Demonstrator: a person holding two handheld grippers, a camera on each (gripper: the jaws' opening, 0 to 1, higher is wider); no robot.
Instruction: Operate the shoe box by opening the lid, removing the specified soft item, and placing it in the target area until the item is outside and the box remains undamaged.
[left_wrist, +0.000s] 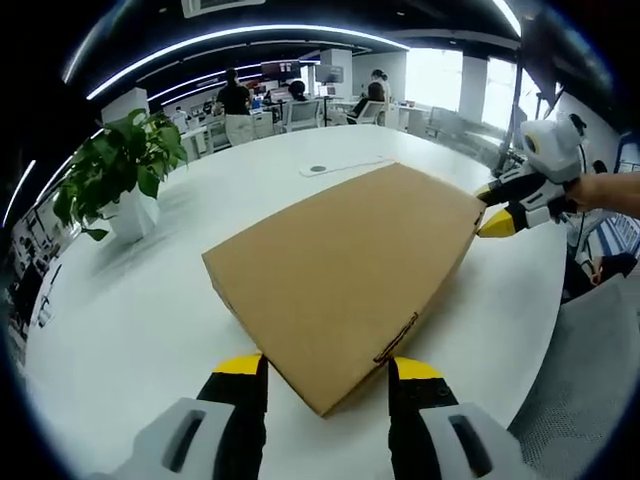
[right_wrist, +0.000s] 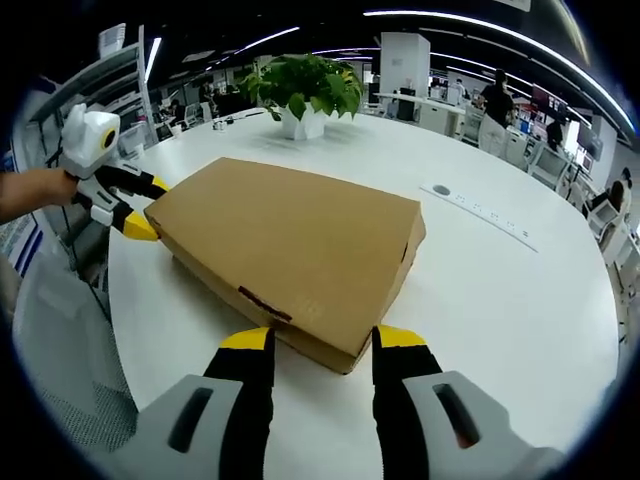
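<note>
- Left gripper view: rides on the left gripper (left_wrist: 326, 375), close above the white table (left_wrist: 130, 310), facing one corner of the shoe box (left_wrist: 345, 265); the right gripper (left_wrist: 498, 212) sits at the far corner.
- Right gripper view: faces the opposite corner from equally near.
- Shared: box, table, potted plant (right_wrist: 305, 90).

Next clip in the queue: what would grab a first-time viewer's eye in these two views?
The closed brown cardboard shoe box lies flat in the middle of the white round table, lid still on. Both grippers stand open at opposite corners: the left gripper in the left gripper view, the right gripper in the right gripper view. A potted green plant stands on the table beyond the box, with an open office behind.
</note>
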